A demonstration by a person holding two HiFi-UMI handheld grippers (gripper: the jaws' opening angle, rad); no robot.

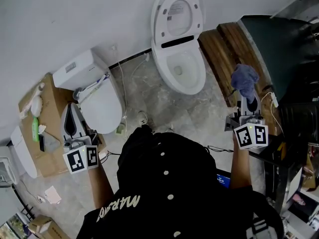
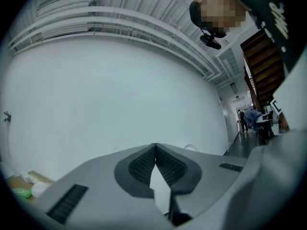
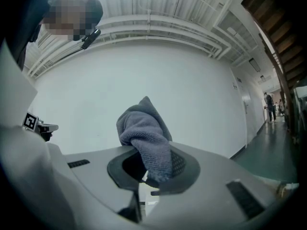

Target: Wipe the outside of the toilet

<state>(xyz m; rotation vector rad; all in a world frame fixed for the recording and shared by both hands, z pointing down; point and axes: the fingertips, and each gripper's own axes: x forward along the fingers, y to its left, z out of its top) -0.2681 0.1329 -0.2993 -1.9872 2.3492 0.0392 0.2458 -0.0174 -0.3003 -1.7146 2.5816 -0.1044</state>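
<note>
A white toilet point(image 1: 179, 59) with its lid raised stands on the grey floor by the far wall, in the upper middle of the head view. My right gripper point(image 1: 247, 102) is off to its right, held up in the air and shut on a blue-grey cloth point(image 1: 244, 78). In the right gripper view the cloth point(image 3: 145, 131) bunches up out of the jaws against the white wall. My left gripper point(image 1: 72, 114) hovers at the left over a second toilet. In the left gripper view its pads point(image 2: 165, 166) meet at the tips with nothing between them. Neither gripper touches the toilet.
A second white toilet point(image 1: 97, 101) with its lid down stands at the left, beside a cardboard box point(image 1: 30, 158) with a green bottle point(image 1: 35, 128). Wooden planks point(image 1: 224, 51) and a dark green panel point(image 1: 279, 39) lie right of the toilet. A cable point(image 1: 122, 91) trails over the floor.
</note>
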